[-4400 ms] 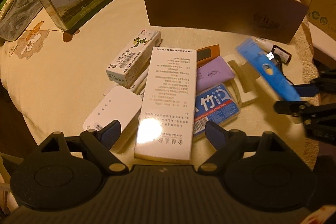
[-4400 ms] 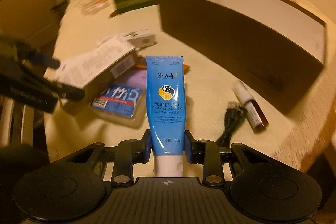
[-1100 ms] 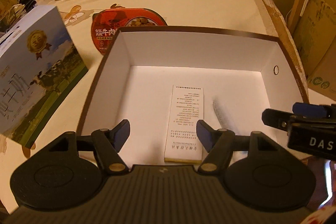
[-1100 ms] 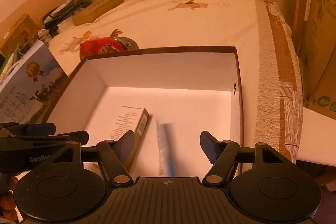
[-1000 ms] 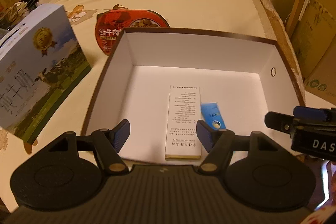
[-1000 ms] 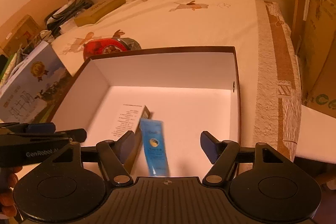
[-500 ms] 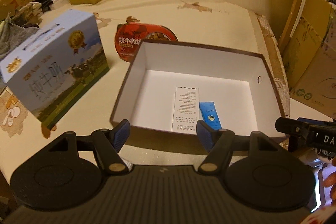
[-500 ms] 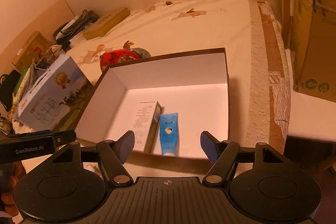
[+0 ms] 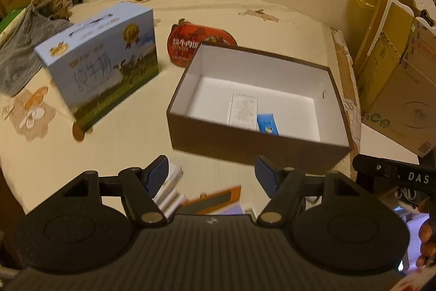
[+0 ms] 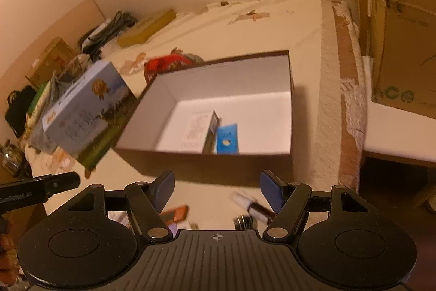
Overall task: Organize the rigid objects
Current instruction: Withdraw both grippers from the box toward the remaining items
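So both claws are empty right now. My left gripper (image 9: 211,172) has its jaws spread wide with nothing between them, and my right gripper (image 10: 217,187) is the same, wide apart and holding nothing. Both hang above the table (image 9: 114,143), on the near side of the brown box (image 9: 253,146).

Inside the box, on the white floor, the white carton (image 9: 243,110) lies flat with its printed side up, and the blue tube (image 9: 267,123) sits just beside it on the right, close against the near wall. From the right wrist view I see the same pair: carton (image 10: 198,127), then tube (image 10: 227,138).

Still out on the table, near my fingers: an orange flat thing (image 9: 218,197) and a small white box (image 9: 169,190) by the left claw, and a small dark bottle (image 10: 254,206) under the right one. The blue milk carton (image 9: 100,75) stands left of the box, with a red round package (image 9: 190,42) behind.
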Motion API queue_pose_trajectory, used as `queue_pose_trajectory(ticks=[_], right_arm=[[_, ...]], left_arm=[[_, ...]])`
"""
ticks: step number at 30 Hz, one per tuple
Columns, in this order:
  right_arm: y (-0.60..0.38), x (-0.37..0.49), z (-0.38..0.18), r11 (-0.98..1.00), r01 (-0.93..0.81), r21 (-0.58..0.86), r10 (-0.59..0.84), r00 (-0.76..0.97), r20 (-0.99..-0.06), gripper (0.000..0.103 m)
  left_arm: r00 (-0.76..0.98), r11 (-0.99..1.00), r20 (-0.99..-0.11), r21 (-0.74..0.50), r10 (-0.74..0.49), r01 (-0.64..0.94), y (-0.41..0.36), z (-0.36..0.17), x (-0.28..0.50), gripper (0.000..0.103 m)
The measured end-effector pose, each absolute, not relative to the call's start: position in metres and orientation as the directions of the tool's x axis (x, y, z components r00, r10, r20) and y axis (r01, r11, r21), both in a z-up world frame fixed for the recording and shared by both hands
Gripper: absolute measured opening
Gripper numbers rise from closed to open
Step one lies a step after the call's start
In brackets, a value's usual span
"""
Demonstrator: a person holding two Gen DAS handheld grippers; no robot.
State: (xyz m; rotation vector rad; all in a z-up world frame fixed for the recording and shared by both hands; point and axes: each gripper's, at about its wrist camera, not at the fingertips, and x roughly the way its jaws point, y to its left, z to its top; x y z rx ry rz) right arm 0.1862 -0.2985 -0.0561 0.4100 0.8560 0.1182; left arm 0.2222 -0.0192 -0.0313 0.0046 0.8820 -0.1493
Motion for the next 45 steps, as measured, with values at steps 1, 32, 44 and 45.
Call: queue_pose_trajectory(ticks=[1, 32, 44, 45], right_arm=[[-0.299, 0.182, -0.057, 0.912, 0.062, 0.406, 0.274, 0.645, -0.713, 0.066], [-0.264, 0.124, -0.085, 0.952, -0.053, 0.302, 0.284, 0.522, -0.804, 0.066], [-0.259, 0.123, -0.109, 0.955, -0.069, 0.289, 0.285, 0.488, -0.825, 0.06], [-0.258, 0.123, -0.111, 0.956, -0.069, 0.286, 0.283, 0.485, -0.827, 0.059]], left_arm=[[0.625, 0.99, -0.771, -0.056, -0.125, 0.129, -0.018, -0.032, 0.216, 0.066], [0.549, 0.999, -0.835, -0.024, -0.045, 0.046, 0.036, -0.073, 0.125, 0.066], [0.53, 0.999, -0.848, 0.007, -0.011, 0.033, 0.043, -0.095, 0.125, 0.066], [0.529, 0.999, -0.849, 0.013, -0.007, 0.034, 0.044, -0.098, 0.125, 0.066]])
